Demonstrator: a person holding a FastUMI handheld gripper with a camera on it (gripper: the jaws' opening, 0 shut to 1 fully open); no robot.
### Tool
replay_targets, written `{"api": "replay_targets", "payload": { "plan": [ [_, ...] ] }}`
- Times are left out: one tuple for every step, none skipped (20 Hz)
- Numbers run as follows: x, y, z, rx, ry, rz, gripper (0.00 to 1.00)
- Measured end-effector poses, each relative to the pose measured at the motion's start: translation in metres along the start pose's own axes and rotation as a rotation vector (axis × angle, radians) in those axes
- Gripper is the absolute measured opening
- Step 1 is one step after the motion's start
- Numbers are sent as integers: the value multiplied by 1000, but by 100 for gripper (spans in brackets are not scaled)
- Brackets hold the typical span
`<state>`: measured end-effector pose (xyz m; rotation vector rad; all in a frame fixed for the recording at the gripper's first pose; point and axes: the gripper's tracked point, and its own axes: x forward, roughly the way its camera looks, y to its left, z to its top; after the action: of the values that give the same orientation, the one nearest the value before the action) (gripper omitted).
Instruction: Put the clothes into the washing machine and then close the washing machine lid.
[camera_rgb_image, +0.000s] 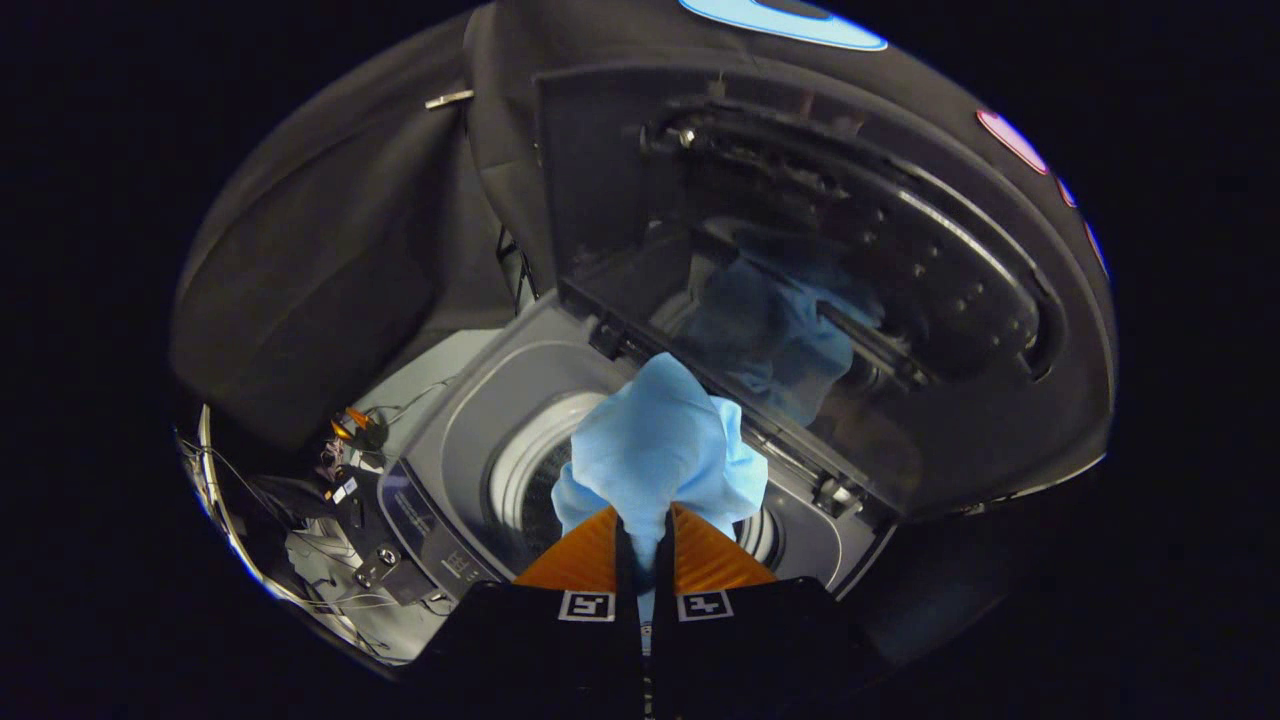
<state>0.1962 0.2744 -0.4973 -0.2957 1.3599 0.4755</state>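
Dark booth wall behind; washing machine (455, 440) below the gripper (643, 545), lid (760, 290) propped upright (leaving the drum (520, 480) reachable). Fingers pinch a light blue cloth (655, 445), bunched just ahead, hanging over the drum mouth for dropping.

The cloth (660, 450) is plain light blue, without pattern. The washing machine (455, 420) has a pale grey top with a white ring around its dark drum, and its raised lid (800, 290) is dark, tinted and see-through (mirroring the blue dimly).
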Motion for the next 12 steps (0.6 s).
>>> {"api": "replay_targets", "payload": {
  "plan": [
    [2, -1, -2, -11, 6, -7, 8],
    [3, 0, -2, -24, 5, -10, 8],
    [4, 1, -2, -38, 1, -14, 8],
    [4, 1, -2, -50, -2, -18, 8],
    [3, 1, -2, -57, -4, -20, 8],
    [4, 0, -2, -58, -1, -20, 8],
    [5, 1, -2, -50, 0, -18, 8],
    [4, 5, 0, -36, -10, -6, 17],
    [4, 9, 2, -33, -23, 11, 37],
    [-1, 10, 5, -34, -36, 19, 58],
    [-2, 11, 5, -36, -52, 24, 79],
    [-2, 12, 11, -41, -63, 23, 99]
  ]
}}
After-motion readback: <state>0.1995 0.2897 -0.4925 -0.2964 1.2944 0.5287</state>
